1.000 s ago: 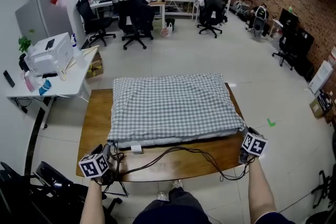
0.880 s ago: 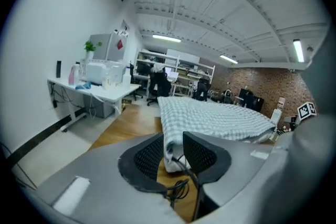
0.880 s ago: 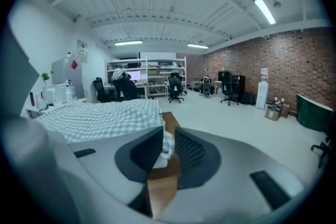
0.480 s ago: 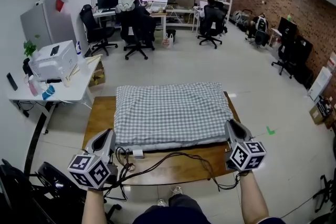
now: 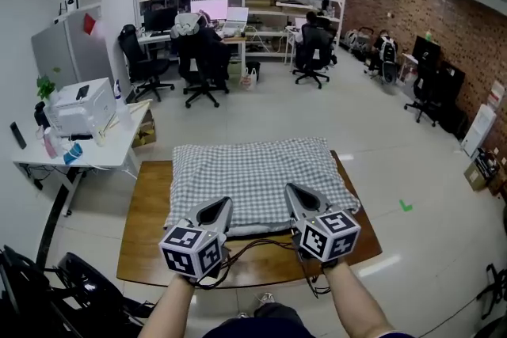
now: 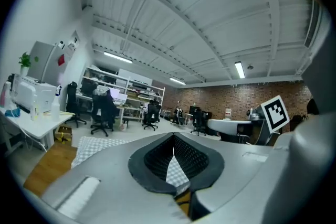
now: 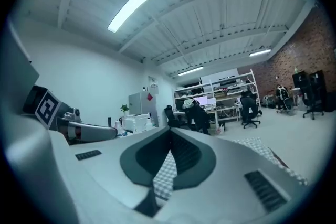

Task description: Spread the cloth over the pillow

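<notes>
Cloth (image 5: 257, 174), in the head view, covers the pillow (image 5: 255, 229) mid-table (image 5: 146, 225). Its long axis runs along the near edge, just ahead of and below my left tongs (image 5: 222, 204) and right tongs (image 5: 291, 191), equally near both. Left gripper view: left tongs clenched, empty, checks showing through the gap. Right gripper view: right tongs likewise clenched on nothing.

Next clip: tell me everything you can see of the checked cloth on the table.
The checked cloth is a grey-and-white gingham fabric, soft-looking, lying spread fairly smooth over the puffy pillow and covering nearly all of it. The covered pillow rests on the wooden table. The left gripper and right gripper, both shut, hover above its near edge and appear to hold none of it.
</notes>
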